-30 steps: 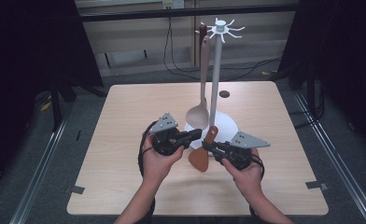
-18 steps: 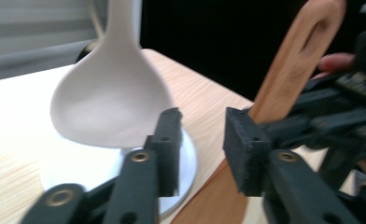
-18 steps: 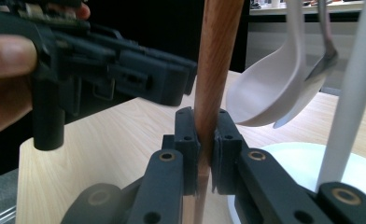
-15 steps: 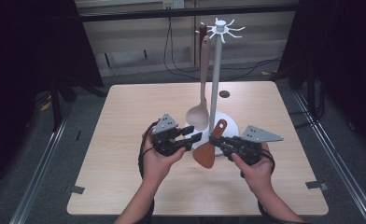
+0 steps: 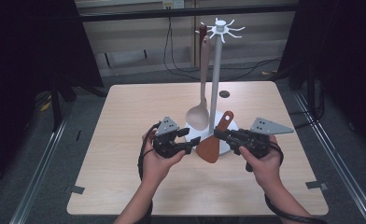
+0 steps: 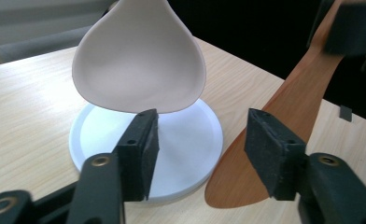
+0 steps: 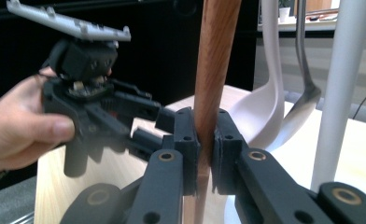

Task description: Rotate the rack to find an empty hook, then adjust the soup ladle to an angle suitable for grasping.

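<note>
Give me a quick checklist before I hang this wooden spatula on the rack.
1. Right gripper shut on the wooden spatula handle: ok.
2. Left gripper open and holding nothing: ok.
3. Spatula blade off the table: cannot tell; it sits low beside the rack's white base.
4. Free hook on the rack top: ok, several prongs look bare.
5. Hanging hole in the spatula handle: cannot tell.
6. Hanging spoon out of the path: not ok; it hangs close by.
</note>
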The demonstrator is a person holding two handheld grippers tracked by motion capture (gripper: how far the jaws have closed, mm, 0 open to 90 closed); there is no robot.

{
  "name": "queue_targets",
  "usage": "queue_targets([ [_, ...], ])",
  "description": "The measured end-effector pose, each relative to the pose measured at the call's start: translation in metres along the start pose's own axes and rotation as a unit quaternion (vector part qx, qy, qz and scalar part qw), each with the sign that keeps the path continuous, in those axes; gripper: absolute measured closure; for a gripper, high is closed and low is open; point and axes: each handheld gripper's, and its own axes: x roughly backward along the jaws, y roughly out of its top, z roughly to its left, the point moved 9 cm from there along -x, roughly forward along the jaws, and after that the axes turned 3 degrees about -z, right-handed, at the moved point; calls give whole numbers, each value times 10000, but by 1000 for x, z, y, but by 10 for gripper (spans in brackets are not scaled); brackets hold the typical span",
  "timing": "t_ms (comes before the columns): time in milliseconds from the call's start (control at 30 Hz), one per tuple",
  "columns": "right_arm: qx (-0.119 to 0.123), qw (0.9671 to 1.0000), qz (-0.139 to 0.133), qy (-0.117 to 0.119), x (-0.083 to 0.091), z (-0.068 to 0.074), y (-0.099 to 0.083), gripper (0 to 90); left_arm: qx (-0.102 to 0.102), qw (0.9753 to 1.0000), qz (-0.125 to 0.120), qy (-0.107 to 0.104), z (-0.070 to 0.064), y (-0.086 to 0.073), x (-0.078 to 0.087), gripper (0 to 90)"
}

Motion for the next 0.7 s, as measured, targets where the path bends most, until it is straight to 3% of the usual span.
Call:
queue_targets([
  [233,118,9999,-94,56,3,-5,17,838,-95,9999,-5,64,2,-1,0,322],
  [500,92,9995,-286,60,6,-13,40,837,-160,9997,63,157,6,-5,-1,200],
  [700,176,9995,-234,78,6,-16,53,837,-131,9997,99,168,6,-8,-1,160],
])
